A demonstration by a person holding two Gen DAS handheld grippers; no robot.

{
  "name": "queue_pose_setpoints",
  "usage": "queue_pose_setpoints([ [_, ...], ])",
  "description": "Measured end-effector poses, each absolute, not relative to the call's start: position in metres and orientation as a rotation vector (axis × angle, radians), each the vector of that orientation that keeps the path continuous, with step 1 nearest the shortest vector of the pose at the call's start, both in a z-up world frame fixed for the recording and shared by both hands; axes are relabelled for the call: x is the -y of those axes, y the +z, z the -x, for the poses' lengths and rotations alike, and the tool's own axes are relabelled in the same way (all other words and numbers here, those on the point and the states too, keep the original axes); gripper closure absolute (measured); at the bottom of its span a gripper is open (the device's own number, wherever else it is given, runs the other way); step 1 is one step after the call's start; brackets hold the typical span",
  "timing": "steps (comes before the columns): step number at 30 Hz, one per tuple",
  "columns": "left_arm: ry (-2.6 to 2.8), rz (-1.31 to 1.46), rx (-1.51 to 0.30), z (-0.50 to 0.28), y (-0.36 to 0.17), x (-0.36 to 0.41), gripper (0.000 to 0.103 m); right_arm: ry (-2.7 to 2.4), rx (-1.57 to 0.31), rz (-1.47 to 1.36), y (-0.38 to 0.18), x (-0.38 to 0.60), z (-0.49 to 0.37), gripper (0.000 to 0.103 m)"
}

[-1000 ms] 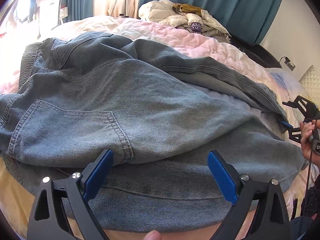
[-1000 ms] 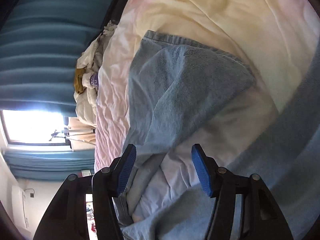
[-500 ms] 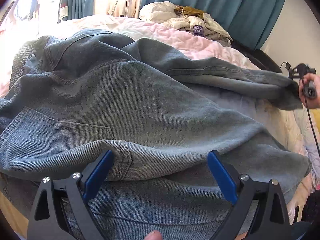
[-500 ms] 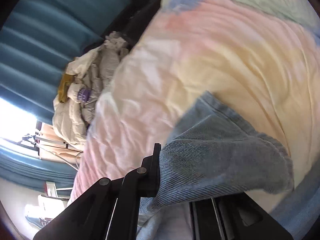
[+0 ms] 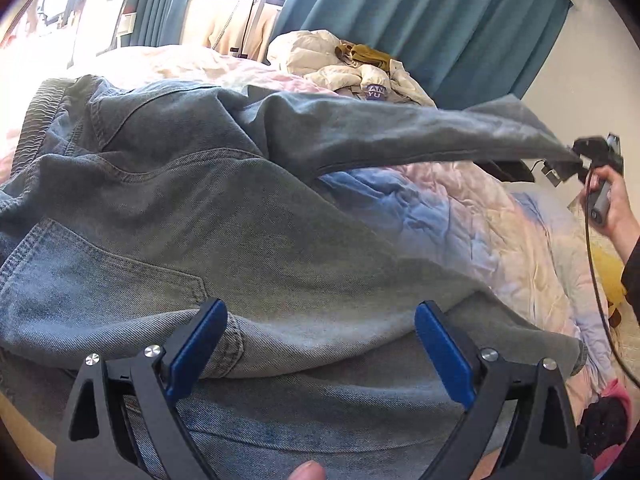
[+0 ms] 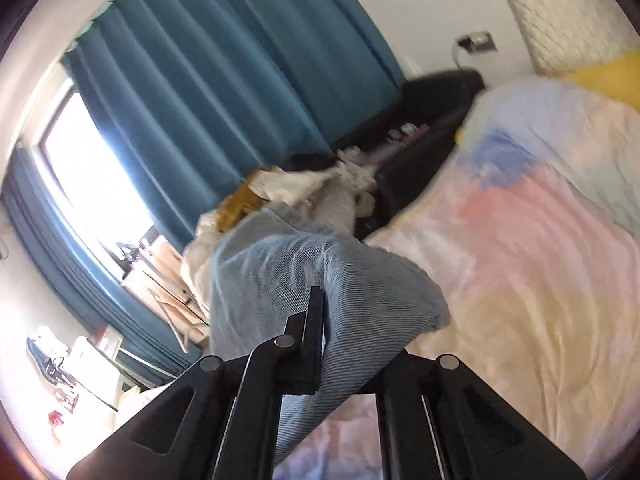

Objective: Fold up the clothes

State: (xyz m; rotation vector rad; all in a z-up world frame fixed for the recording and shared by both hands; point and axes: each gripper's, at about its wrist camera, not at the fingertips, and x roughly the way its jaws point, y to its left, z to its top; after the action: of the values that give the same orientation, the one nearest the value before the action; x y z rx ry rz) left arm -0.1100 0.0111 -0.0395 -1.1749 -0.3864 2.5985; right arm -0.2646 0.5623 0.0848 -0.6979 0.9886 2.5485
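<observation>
Right hand-held gripper (image 6: 320,344) clamps a denim jacket (image 5: 200,208) sleeve lifted above the bed (image 5: 500,232), left hand-held gripper (image 5: 320,344) wide open over the jacket's hem, a "YU" label (image 5: 376,92) beyond

Home bedroom, quilted bed (image 5: 480,216), teal curtains (image 6: 224,92), headboard (image 6: 560,12)

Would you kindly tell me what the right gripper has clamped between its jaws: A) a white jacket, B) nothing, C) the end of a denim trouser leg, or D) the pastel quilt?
C: the right gripper is shut on the denim leg end, lifted off the quilt.
</observation>
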Motion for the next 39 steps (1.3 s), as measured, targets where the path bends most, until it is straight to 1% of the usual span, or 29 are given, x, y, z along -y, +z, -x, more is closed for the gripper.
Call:
queue_pose_setpoints([
  [3, 2.594, 1.181, 0.376, 0.111, -0.039, -0.014, 0.007, 2.398, -1.051, 0.85, -0.002, -0.593, 0.222, 0.101],
  [5, 2.593, 1.184, 0.37, 0.11, -0.039, -0.014, 0.007, 2.317, -1.092, 0.95, -0.049, -0.604, 0.196, 0.101],
  [6, 2.595, 1.184, 0.365, 0.109, -0.039, -0.015, 0.007, 2.296, -1.117, 0.972, -0.067, -0.607, 0.184, 0.101],
  [8, 2.596, 1.184, 0.352, 0.107, -0.038, -0.015, 0.007, 2.286, -1.141, 0.976, -0.083, -0.61, 0.166, 0.101],
  [11, 2.6, 1.185, 0.334, 0.105, -0.038, -0.016, 0.007, 2.3, -1.171, 0.902, -0.068, -0.614, 0.155, 0.102],
  [15, 2.601, 1.183, 0.303, 0.109, -0.039, -0.022, 0.007, 2.317, -1.202, 0.794, -0.03, -0.622, 0.149, 0.102],
  [19, 2.602, 1.17, 0.282, 0.11, -0.039, -0.03, 0.007, 2.309, -1.185, 0.704, 0.002, -0.637, 0.134, 0.102],
  [21, 2.602, 1.157, 0.277, 0.109, -0.038, -0.031, 0.007, 2.3, -1.129, 0.691, 0.008, -0.649, 0.122, 0.102],
  [24, 2.599, 1.158, 0.267, 0.108, -0.037, -0.032, 0.007, 2.246, -1.061, 0.739, -0.008, -0.664, 0.093, 0.102],
  [27, 2.595, 1.169, 0.265, 0.106, -0.037, -0.03, 0.007, 2.153, -1.022, 0.891, -0.047, -0.669, 0.066, 0.101],
  [29, 2.59, 1.182, 0.259, 0.106, -0.037, -0.03, 0.007, 2.079, -1.046, 1.028, -0.075, -0.67, 0.055, 0.101],
  [31, 2.589, 1.191, 0.25, 0.106, -0.038, -0.03, 0.007, 2.044, -1.093, 1.1, -0.092, -0.671, 0.044, 0.098],
  [33, 2.586, 1.203, 0.246, 0.107, -0.039, -0.03, 0.007, 2.061, -1.132, 1.103, -0.09, -0.67, 0.032, 0.097],
  [34, 2.583, 1.209, 0.246, 0.108, -0.04, -0.03, 0.007, 2.078, -1.147, 1.096, -0.085, -0.67, 0.025, 0.092],
  [35, 2.579, 1.215, 0.248, 0.108, -0.04, -0.029, 0.007, 2.091, -1.143, 1.095, -0.079, -0.669, 0.019, 0.09],
  [39, 2.571, 1.233, 0.269, 0.105, -0.039, -0.026, 0.007, 2.122, -0.96, 1.14, -0.041, -0.666, -0.004, 0.082],
])
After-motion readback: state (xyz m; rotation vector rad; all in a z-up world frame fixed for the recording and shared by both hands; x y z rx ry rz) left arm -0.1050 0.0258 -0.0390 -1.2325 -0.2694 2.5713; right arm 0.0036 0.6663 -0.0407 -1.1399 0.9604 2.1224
